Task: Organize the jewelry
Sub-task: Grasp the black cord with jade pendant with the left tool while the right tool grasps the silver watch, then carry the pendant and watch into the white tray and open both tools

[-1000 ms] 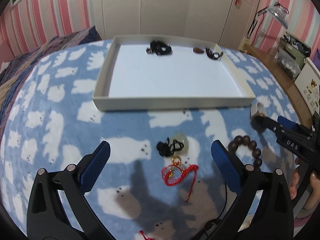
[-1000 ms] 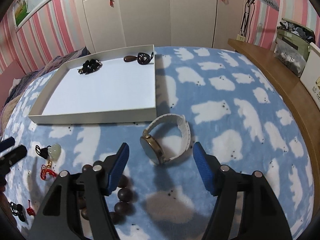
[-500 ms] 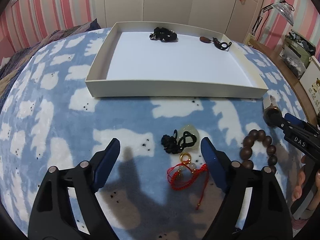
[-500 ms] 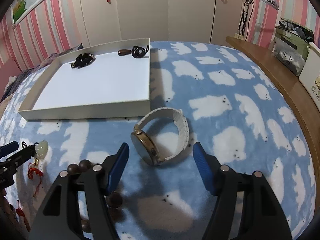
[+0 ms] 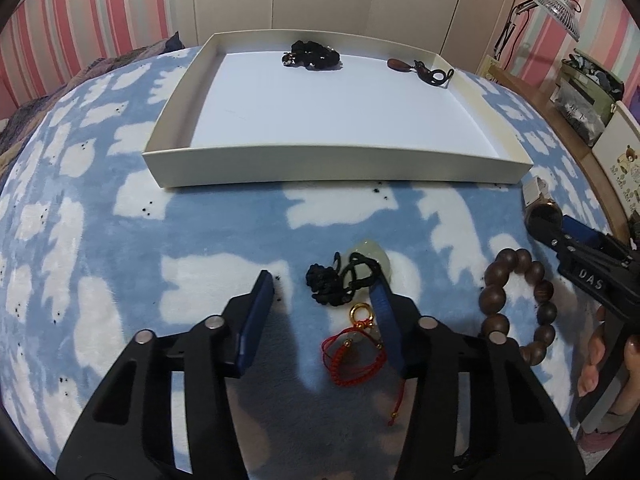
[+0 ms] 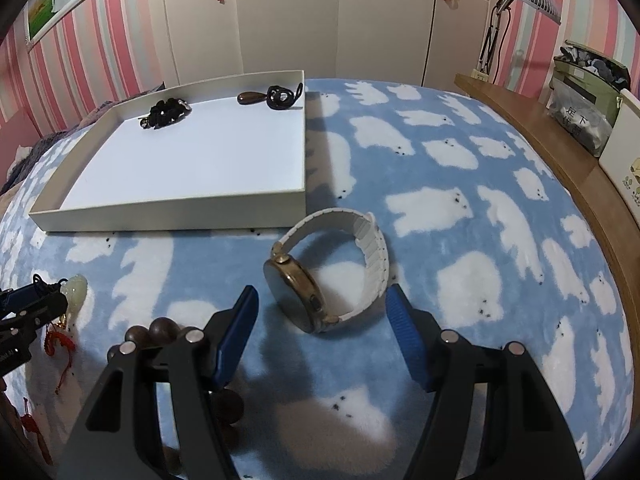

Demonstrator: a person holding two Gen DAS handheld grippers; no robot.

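A blue blanket (image 5: 224, 216) with white bear shapes covered the bed, and a shallow white tray (image 5: 344, 168) sat on it, holding a black cord bundle (image 5: 314, 55) and a brown pendant (image 5: 400, 65) along its far wall. The right gripper (image 6: 322, 304) was unclenched, a white-strapped watch (image 6: 340, 268) lying between its fingers, untouched. The left gripper (image 5: 322, 284) was closing around a jade pendant (image 5: 370, 254) with a black cord, not yet pressing it. A wooden bead bracelet (image 5: 520, 304) lay nearby, and a red cord charm (image 5: 354, 354) just beside the pendant.
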